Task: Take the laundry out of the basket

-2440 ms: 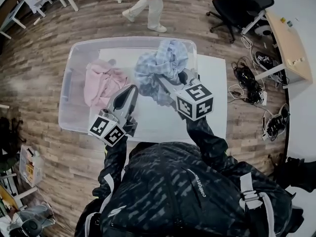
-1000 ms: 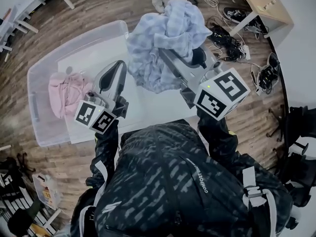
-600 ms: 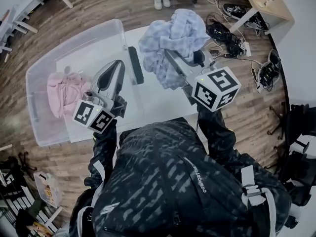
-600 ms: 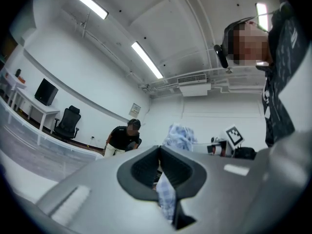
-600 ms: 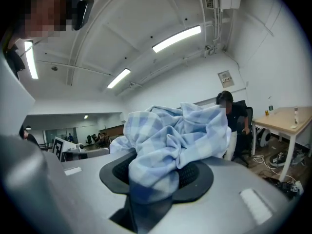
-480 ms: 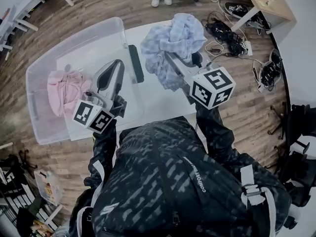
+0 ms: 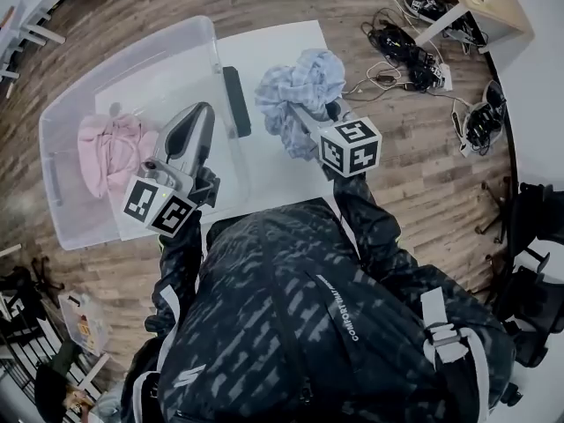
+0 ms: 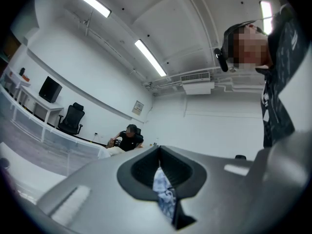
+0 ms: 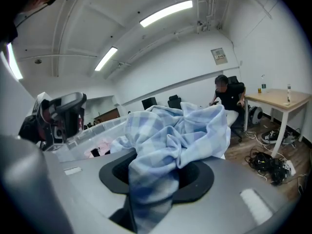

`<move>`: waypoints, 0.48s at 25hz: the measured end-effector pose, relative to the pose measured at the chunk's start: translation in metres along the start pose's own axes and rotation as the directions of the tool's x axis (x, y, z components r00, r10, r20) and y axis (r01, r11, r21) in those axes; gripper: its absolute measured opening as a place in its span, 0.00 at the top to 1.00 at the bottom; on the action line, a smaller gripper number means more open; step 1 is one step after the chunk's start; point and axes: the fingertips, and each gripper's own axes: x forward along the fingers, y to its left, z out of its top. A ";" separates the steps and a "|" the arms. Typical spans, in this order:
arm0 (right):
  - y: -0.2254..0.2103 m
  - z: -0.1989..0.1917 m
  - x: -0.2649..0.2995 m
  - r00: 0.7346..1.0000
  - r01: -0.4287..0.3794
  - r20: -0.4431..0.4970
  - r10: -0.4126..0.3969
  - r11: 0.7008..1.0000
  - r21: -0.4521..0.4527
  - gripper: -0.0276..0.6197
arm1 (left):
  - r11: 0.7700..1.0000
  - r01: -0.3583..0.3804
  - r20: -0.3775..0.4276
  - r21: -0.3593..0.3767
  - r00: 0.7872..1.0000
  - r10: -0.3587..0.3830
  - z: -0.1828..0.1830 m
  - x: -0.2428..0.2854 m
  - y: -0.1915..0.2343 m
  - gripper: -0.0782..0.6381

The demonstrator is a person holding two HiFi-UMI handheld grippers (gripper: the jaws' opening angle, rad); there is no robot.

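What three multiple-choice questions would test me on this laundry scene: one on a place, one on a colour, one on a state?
1. Where is the pink cloth?
A. in the bin
B. on the floor
C. on a chair

2. What colour is the checked cloth?
A. red
B. black
C. blue

3. The right gripper is:
A. open and empty
B. shut on the checked cloth
C. lying on the table

Answers:
1 A: the head view shows the pink cloth inside the clear bin's walls.
2 C: its squares are light blue and white in both the head and right gripper views.
3 B: the right gripper view shows the cloth pinched between the jaws and bunched above them.
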 end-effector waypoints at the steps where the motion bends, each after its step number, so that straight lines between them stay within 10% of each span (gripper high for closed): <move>1: -0.003 -0.012 0.005 1.000 0.001 -0.020 -0.001 1.000 0.008 0.69 | 1.000 -0.003 -0.003 -0.001 1.000 0.003 -0.002 -0.001 0.000 0.88; 12: -0.016 -0.122 0.042 0.975 -0.001 -0.220 0.010 0.999 0.043 0.67 | 0.998 -0.057 -0.013 -0.014 0.998 0.057 -0.013 -0.011 0.009 0.88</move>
